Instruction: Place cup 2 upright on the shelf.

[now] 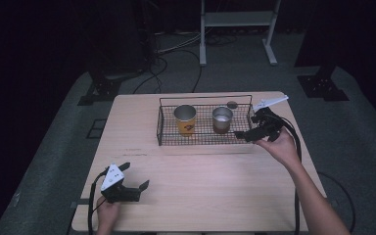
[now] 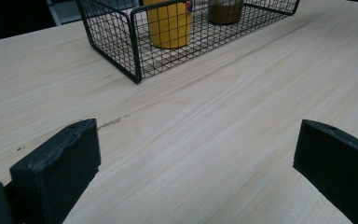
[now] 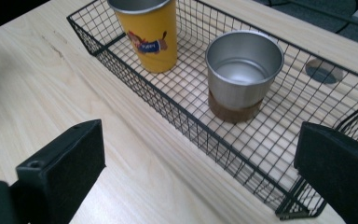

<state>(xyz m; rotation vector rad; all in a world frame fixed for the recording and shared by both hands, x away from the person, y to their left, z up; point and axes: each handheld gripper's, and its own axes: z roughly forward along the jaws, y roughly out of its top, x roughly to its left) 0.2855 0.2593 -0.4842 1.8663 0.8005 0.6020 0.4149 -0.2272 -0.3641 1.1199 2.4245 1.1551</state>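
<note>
A wire basket [image 1: 159, 128] sits on the table [image 1: 200, 186] toward twelve o'clock, its long axis running nine to three. Inside stand two cups, both upright and apart: a yellow cup [image 1: 185, 119] at the nine o'clock end and a steel cup [image 1: 222, 119] with a brown base toward three.

The right gripper [image 1: 241, 134] hovers at the basket's near three o'clock corner, jaws spread wide and empty. In the right gripper view the steel cup [image 3: 243, 73] lies just ahead, between the jaw lines at about one o'clock, with the yellow cup [image 3: 145, 31] farther off at eleven. The right hand is plainly the nearer; any reach for a cup would likely go over the basket's front wall [image 3: 177, 112].

The left gripper [image 1: 133, 181] rests low at seven o'clock on the table, well apart from the basket, jaws also spread with nothing between them.

The yellow cup bears a cartoon print with small lettering, too blurred to read. No other writing shows.
</note>
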